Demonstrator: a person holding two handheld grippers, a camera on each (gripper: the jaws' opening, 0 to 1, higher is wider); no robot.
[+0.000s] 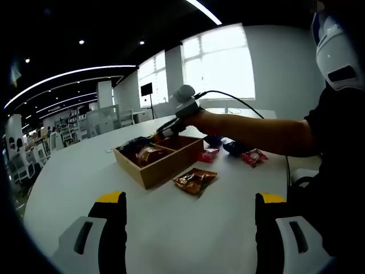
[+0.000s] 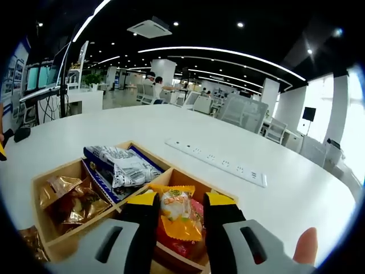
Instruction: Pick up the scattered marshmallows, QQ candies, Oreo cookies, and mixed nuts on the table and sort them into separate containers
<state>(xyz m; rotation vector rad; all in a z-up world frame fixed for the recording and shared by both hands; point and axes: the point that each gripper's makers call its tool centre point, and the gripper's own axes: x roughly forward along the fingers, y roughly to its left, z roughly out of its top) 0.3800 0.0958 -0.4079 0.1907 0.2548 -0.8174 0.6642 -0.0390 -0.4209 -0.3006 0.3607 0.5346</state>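
Left gripper view: left gripper point(image 1: 189, 228) jaws spread wide over bare white table point(image 1: 85, 177). Beyond, brown snack packet point(image 1: 195, 180) lies just beside wooden divided box point(image 1: 159, 157); red packets point(image 1: 254, 157) farther right. Right gripper view: right gripper point(image 2: 178, 214) clamps orange-yellow candy packet point(image 2: 178, 214) above box's right compartment; blue-white packets point(image 2: 122, 165) in far compartment, brown ones point(image 2: 71, 200) left. Power strip point(image 2: 217, 161) beyond.

One wooden tray point(image 1: 149, 176), four loose packets on table (left gripper view) — brown point(image 1: 195, 180), red point(image 1: 208, 154), blue point(image 1: 234, 147), red point(image 1: 254, 157)
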